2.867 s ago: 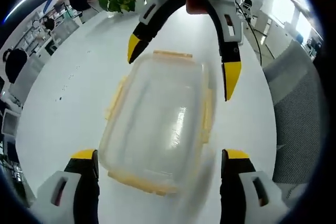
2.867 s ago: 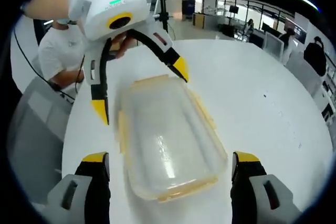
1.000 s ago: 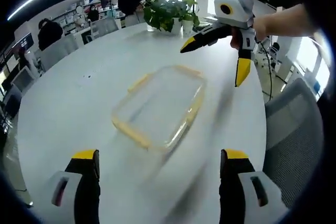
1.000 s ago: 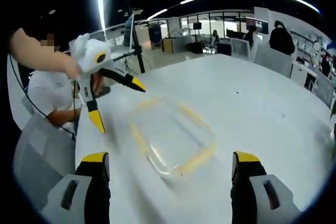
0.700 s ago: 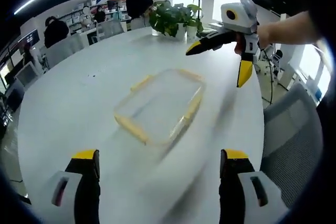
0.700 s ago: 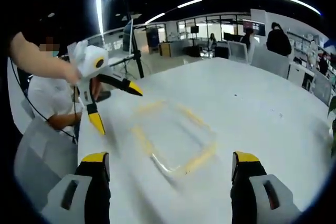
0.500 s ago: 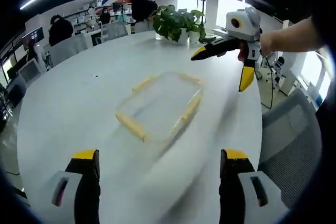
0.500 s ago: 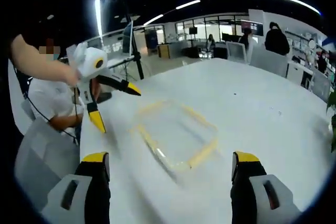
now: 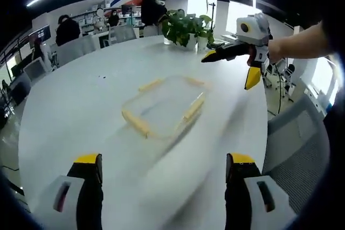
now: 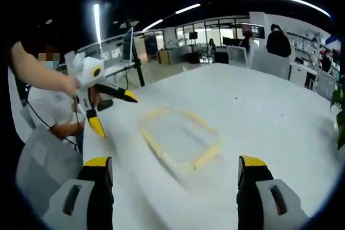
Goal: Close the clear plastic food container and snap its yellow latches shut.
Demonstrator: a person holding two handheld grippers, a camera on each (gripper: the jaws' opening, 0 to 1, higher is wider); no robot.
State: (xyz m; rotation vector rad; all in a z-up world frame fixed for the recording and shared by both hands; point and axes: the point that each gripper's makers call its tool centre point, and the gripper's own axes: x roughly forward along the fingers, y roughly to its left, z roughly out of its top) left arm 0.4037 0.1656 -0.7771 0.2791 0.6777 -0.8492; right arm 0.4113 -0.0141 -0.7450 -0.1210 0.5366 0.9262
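Left gripper view: the container (image 9: pixel 164 110) lies mid-table (image 9: pixel 70 111), lid on. Your left gripper (image 9: pixel 161 179) and right gripper (image 10: pixel 175 181) hang released, well apart from it. Blur hides the latches (image 9: pixel 136 123); one unsnapped could pop the lid.

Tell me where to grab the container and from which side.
Grip the container across its narrow width, jaws on the two long sides just under the lid rim, coming down from above. It lies flat and low on the table, and its yellow latches line the edges; blur hides whether they are snapped.
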